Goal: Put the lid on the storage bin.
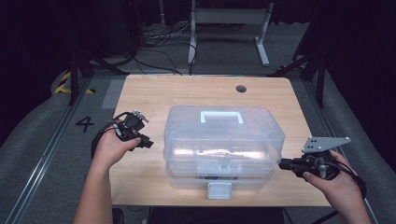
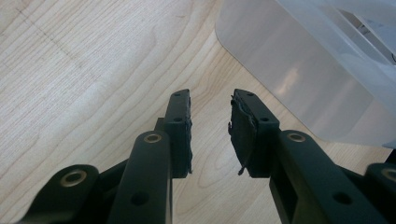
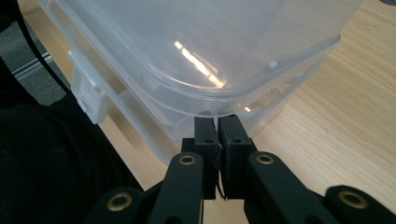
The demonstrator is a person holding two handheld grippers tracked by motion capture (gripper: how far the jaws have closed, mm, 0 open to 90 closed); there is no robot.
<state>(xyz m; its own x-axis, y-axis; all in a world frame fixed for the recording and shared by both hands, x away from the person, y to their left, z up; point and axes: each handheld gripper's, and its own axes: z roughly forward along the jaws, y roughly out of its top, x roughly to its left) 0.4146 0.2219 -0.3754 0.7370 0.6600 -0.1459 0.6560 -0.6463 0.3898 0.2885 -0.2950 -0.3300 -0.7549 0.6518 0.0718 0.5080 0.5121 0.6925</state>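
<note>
A clear plastic storage box (image 1: 224, 144) with a white handle (image 1: 222, 115) on its lid and a white front latch (image 1: 219, 190) stands in the middle of the wooden table (image 1: 154, 93). My left gripper (image 1: 145, 143) is held just left of the box, jaws open with bare wood between them (image 2: 211, 116); the box wall (image 2: 299, 70) is up and to the right of the jaws. My right gripper (image 1: 284, 163) is at the box's right end, jaws shut (image 3: 217, 125), tips touching or just under the lid's rim (image 3: 224, 95). Nothing shows between its jaws.
A round cable hole (image 1: 241, 88) lies in the table's far right part. Behind the table stand a white frame (image 1: 229, 28) and loose cables (image 1: 159, 42) on the floor. The box's latch (image 3: 88, 100) hangs near the table's front edge.
</note>
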